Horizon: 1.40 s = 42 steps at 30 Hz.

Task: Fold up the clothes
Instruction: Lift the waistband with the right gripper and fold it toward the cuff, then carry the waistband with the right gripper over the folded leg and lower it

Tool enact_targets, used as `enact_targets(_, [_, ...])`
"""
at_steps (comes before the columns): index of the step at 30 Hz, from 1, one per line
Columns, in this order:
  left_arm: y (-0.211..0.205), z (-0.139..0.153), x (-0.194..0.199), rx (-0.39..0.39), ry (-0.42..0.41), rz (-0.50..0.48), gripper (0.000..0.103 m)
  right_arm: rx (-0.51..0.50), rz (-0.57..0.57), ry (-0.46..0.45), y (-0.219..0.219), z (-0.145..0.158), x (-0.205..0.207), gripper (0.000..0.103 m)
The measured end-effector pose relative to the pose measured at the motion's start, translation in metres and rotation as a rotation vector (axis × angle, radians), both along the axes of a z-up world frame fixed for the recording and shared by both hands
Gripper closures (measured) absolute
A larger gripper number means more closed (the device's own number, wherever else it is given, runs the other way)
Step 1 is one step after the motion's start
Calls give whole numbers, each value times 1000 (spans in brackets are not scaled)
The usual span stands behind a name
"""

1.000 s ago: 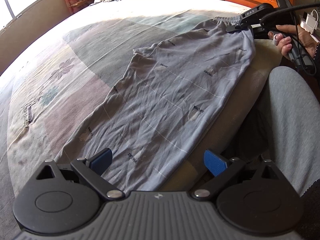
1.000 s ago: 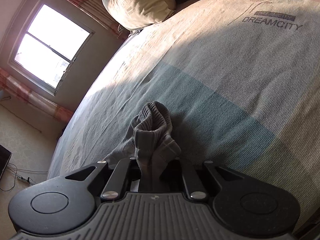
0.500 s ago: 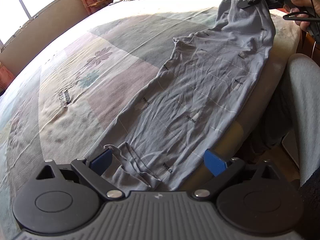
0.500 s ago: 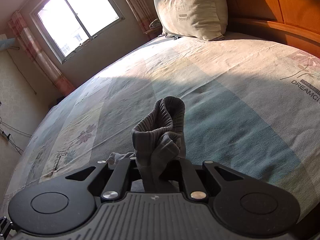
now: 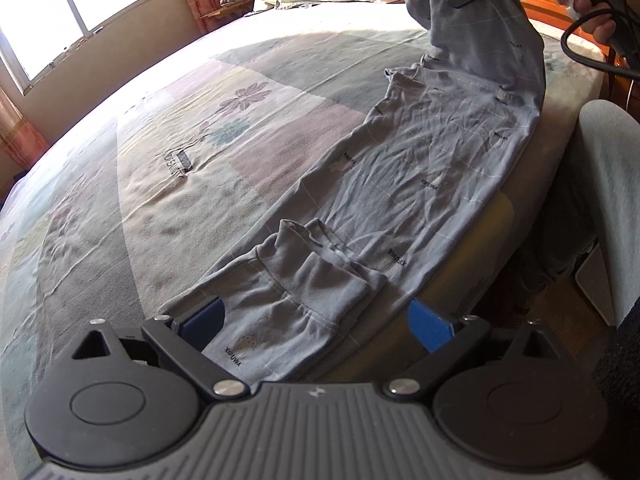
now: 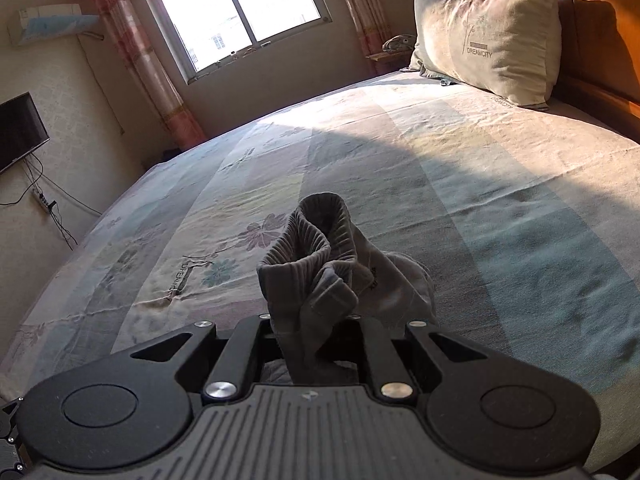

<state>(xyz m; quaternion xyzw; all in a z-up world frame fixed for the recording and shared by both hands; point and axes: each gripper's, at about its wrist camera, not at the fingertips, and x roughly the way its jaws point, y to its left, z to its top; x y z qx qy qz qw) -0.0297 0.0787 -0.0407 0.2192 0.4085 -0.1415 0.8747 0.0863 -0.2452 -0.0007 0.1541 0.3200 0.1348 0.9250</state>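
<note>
Lifting the waistband (image 6: 316, 248) of the grey trousers (image 5: 424, 172) higher off the bed (image 5: 160, 152) than a second ago, pinched fast in the right gripper (image 6: 316, 344). Holding the left gripper (image 5: 316, 320) spread wide around the cuff end (image 5: 304, 280), now lying doubled back near the bed edge. Judging: starting a lengthwise fold, waistband travelling toward cuffs.

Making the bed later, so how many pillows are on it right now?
1: a beige rectangular fabric pillow printed DREAMCITY leans against the orange wooden headboard. Others may lie outside both views.
</note>
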Motion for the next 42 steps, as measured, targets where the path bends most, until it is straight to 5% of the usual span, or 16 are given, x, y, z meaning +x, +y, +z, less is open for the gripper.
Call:
enact_targets(20, [58, -3, -28, 9, -23, 94, 5, -107, 311, 3, 163, 4, -18, 91])
enact_targets(28, [78, -8, -37, -39, -12, 184, 5, -260, 415, -55, 228, -1, -40, 91])
enact_targets(42, [88, -12, -50, -79, 8, 266, 5, -320, 481, -19, 280, -25, -40, 90])
